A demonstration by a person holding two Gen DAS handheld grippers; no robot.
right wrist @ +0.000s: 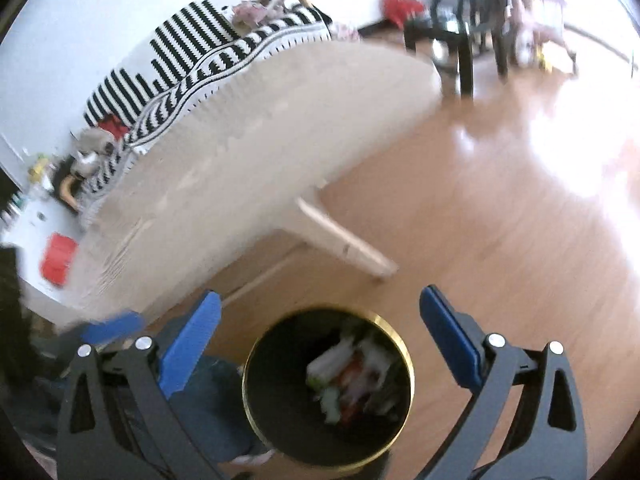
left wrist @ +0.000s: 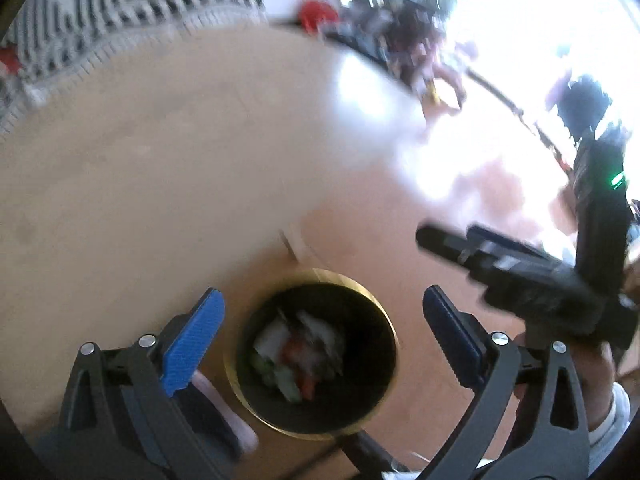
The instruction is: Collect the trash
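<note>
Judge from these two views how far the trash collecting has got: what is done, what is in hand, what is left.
Done: wrappers and scraps lie in the black bin on the floor. In hand: nothing; the left claw and the right claw both hang open and empty above the bin. Left: no trash shows on the table; the red thing at its far end is too blurred to name.

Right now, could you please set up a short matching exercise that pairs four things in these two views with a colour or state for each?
Column one:
1. bin
2. left gripper
3. blanket
4. table

Column two:
A. black and white stripes
B. pale top, bare as far as the views show
C. dark inside with a gold rim, crumpled trash at the bottom
D. open, nothing between its blue fingers

Right pairs: 1-C, 2-D, 3-A, 4-B.

The right gripper is open as well, above the same bin.
</note>
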